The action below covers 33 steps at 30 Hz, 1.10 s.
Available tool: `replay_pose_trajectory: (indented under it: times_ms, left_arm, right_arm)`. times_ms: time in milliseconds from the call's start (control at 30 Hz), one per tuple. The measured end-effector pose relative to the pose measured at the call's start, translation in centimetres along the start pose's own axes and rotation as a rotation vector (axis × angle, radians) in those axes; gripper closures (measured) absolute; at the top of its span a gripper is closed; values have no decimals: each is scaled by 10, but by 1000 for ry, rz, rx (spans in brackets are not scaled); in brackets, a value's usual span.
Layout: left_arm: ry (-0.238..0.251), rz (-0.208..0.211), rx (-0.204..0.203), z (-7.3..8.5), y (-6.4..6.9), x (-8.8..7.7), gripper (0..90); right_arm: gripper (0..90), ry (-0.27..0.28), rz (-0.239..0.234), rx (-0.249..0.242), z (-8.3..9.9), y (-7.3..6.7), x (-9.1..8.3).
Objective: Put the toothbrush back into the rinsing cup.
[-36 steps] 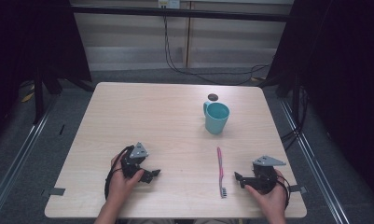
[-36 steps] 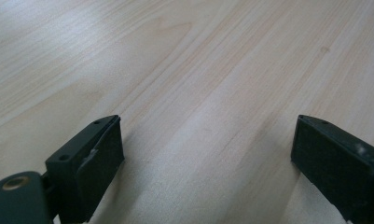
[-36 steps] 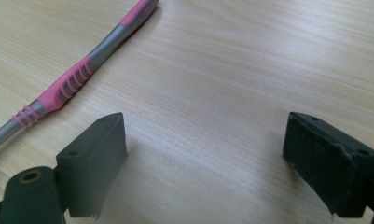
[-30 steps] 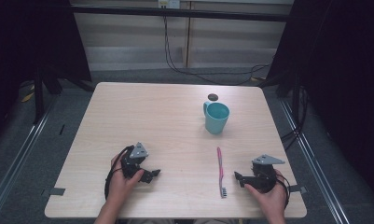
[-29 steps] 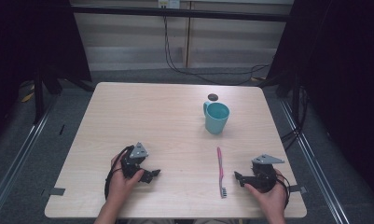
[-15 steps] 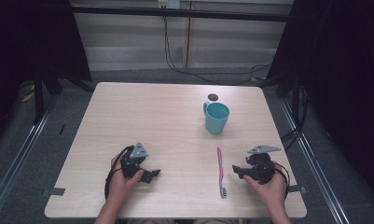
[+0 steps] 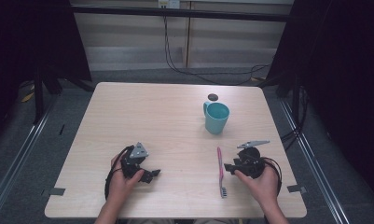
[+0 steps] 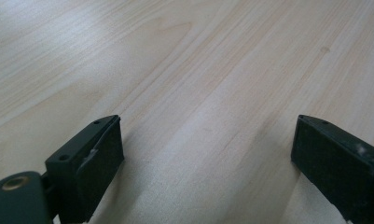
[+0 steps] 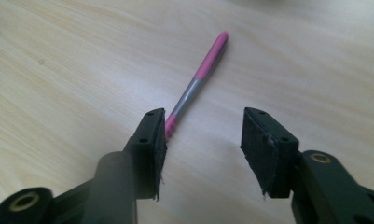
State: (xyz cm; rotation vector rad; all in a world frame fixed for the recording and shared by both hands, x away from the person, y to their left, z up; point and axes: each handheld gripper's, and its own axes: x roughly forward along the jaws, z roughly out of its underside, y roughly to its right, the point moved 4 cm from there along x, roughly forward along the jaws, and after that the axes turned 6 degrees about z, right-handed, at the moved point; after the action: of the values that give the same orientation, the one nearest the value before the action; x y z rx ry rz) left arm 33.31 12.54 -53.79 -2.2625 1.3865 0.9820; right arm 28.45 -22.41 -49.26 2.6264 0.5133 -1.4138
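A pink toothbrush (image 7: 220, 170) lies flat on the wooden table (image 7: 156, 116), bristle end toward the front edge. In the right gripper view the pink and grey handle (image 9: 198, 79) runs away past the left jaw. My right gripper (image 7: 230, 167) sits just right of the toothbrush, pointing left at it; its jaws have just been closing and stand part open (image 9: 203, 149) with bare table between them. A teal mug (image 7: 217, 117) stands upright beyond the toothbrush. My left gripper (image 7: 153, 174) rests at the front left, jaws wide open (image 8: 208, 158) over bare wood.
A small dark round object (image 7: 213, 97) lies on the table just behind the mug. Black frame posts and cables stand beyond the table's far edge. A hand holds each gripper near the front edge.
My right gripper has lifted a little and shifted away from the front edge toward the toothbrush, and its jaws have narrowed. The left gripper, mug and toothbrush have stayed put.
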Motion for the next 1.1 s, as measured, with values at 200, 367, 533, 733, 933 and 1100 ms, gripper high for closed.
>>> replay_pose_trajectory:
  times_ms: [200, 367, 533, 733, 933, 1100]
  left_arm:
    - [0, 0, 2, 0, 0, 0, 87]
    - [1, -1, 1, 0, 0, 0, 87]
    - [0, -1, 0, 0, 0, 0, 86]
    - [0, -1, 1, 0, 0, 0, 86]
    - [0, -1, 1, 0, 0, 0, 86]
    - [0, -1, 1, 0, 0, 0, 86]
  right_arm:
    - [599, -19, -7, -18, 0, -10, 5]
    - [637, -47, -18, -13, 0, -17, 11]
    - [682, -72, -6, -12, 2, -20, 17]
    - [715, -99, -3, 3, 3, -23, 21]
    - [814, -121, 45, -29, 4, -26, 25]
    - [824, -122, 59, -44, 4, -26, 25]
